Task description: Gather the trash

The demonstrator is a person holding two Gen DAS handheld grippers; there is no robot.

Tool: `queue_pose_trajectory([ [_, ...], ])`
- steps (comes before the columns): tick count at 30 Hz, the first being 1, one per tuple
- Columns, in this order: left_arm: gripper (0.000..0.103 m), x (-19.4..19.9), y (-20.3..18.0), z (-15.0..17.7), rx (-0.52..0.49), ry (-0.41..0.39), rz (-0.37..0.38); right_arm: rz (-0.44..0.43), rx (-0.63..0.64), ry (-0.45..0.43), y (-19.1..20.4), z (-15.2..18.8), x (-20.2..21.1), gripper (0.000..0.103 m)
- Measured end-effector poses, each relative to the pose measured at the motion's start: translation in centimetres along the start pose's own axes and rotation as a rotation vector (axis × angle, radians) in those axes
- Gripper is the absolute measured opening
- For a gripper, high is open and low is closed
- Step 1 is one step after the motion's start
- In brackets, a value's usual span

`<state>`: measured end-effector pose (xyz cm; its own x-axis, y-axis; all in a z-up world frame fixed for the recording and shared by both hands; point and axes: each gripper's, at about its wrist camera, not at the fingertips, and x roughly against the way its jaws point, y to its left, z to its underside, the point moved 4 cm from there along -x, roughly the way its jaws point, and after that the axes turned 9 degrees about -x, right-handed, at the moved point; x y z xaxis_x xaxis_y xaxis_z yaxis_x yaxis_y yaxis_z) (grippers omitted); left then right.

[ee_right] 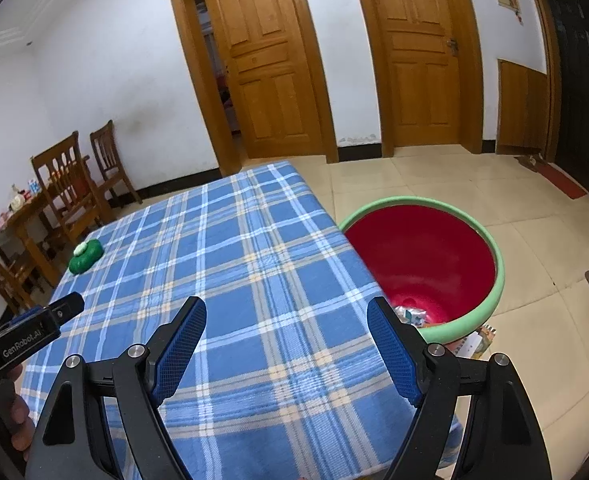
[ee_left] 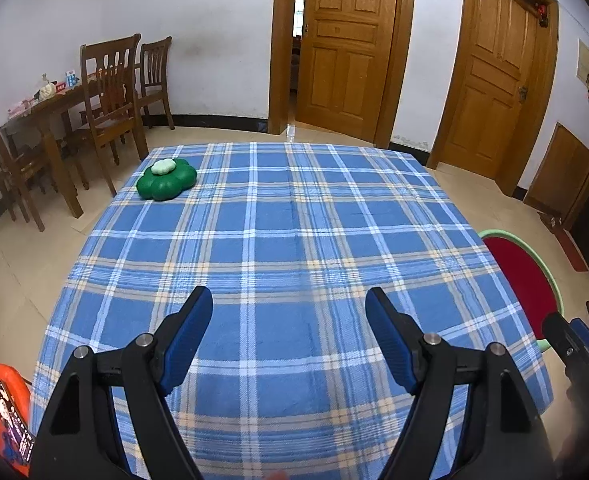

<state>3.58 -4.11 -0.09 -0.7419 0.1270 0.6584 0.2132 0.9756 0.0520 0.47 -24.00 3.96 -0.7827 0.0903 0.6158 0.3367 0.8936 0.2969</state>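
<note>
A table with a blue plaid cloth (ee_left: pixel 294 240) fills both views (ee_right: pixel 234 280). A green flower-shaped object with a pale green top (ee_left: pixel 166 180) sits at its far left corner, also in the right wrist view (ee_right: pixel 85 257). A red bin with a green rim (ee_right: pixel 422 260) stands on the floor right of the table, with wrappers (ee_right: pixel 412 315) at its bottom; its edge shows in the left wrist view (ee_left: pixel 526 280). My left gripper (ee_left: pixel 288 300) is open and empty above the cloth. My right gripper (ee_right: pixel 286 310) is open and empty above the table's right part.
A wooden dining table with chairs (ee_left: pixel 94 100) stands at the far left. Two wooden doors (ee_left: pixel 346 40) are behind. An orange packet (ee_left: pixel 4 420) shows at the lower left. Printed paper (ee_right: pixel 476 342) lies by the bin. The other gripper's body shows at the frame edge (ee_right: pixel 34 332).
</note>
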Motion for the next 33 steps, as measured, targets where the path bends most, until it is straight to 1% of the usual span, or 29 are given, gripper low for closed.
queue_pose_trajectory([
  [16, 0.078, -0.22, 0.03, 0.36, -0.003, 0.005, -0.005, 0.001, 0.011, 0.028, 0.51, 0.86, -0.68, 0.083],
  [33, 0.078, -0.21, 0.12, 0.44, 0.0, 0.007, -0.006, 0.002, 0.012, 0.026, 0.51, 0.85, -0.64, 0.083],
])
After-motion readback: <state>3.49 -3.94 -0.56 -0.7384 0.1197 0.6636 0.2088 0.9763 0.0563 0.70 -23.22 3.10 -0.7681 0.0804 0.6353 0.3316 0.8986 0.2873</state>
